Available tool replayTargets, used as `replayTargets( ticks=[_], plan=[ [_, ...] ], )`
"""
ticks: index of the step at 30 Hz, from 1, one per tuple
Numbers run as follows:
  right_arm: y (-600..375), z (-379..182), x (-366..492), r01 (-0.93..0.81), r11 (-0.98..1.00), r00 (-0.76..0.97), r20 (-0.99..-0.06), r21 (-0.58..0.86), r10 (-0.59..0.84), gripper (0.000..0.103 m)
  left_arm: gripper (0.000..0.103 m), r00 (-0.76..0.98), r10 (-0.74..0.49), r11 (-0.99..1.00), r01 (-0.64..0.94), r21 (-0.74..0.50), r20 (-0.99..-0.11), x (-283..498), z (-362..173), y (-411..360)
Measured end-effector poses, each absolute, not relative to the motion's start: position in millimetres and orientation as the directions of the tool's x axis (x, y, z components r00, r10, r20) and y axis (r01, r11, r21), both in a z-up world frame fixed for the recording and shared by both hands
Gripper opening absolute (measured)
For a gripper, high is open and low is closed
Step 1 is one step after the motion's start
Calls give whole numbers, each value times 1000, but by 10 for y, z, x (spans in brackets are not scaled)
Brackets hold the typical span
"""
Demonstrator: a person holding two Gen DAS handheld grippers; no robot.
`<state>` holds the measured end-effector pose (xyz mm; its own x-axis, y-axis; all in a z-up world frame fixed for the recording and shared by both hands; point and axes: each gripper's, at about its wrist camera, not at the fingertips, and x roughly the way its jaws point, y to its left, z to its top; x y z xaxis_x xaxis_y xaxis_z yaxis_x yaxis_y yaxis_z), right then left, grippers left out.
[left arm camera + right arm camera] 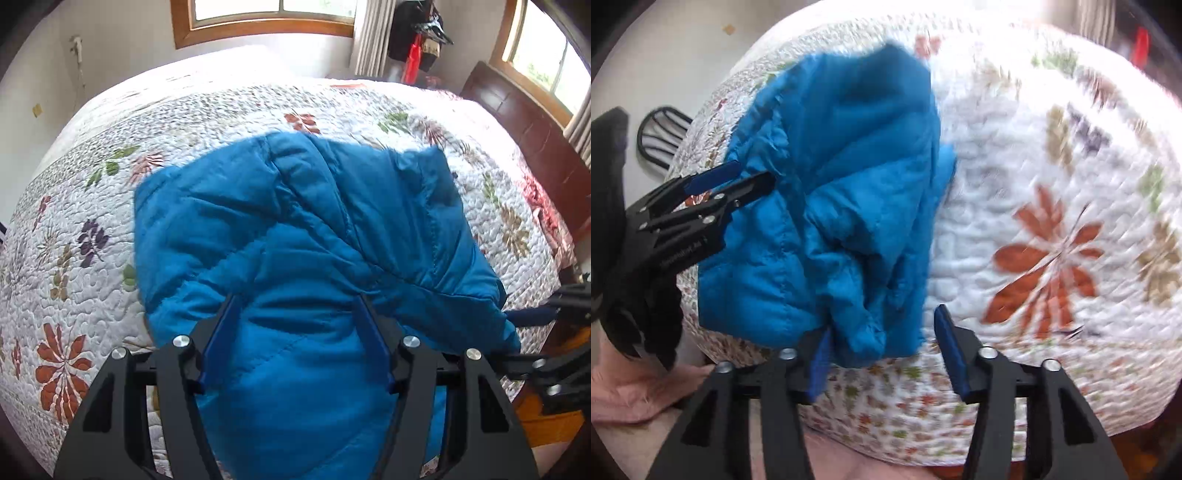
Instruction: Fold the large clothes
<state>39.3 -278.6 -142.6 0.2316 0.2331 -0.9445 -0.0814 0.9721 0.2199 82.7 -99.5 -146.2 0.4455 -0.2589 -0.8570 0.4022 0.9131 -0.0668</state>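
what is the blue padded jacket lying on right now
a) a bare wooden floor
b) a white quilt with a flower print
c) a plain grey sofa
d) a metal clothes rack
b: the blue jacket lies bunched on the white floral quilt that covers the bed, with quilt showing around it in both wrist views.

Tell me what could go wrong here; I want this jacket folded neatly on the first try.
1. The blue jacket lies bunched near the edge of the bed, so it could slide off.
2. The left gripper straddles thick padding with its jaws apart; shutting may grab several layers.
3. The right gripper is open at a crumpled corner, so a pull may wrinkle it.
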Motion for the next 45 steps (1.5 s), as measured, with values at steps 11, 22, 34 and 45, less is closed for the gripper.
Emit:
replayTargets(
  ticks=[11, 22, 34, 45],
  plan=[
    [-2779, -1394, 1575, -29, 939, 203, -918, 343, 341, 66, 63, 502, -196, 952, 305, -40, -842, 1182, -1302, -778],
    [-3057, -1681, 1436, 51, 928, 201, -914, 369, 352, 16, 63, 484, -189, 953, 300, -41, -854, 1281, -1380, -827],
    [-2966, -2151, 1443, 65, 955, 173, -945, 290, 276, 18, 64, 393, -200, 941, 332, -65, -898, 1439, -1852, -941],
    [-3028, -1804, 1296, 64, 959, 250, -935, 276, 252, 30, 61, 386, -184, 949, 310, -61, -904, 1421, -1720, -873]
  ],
)
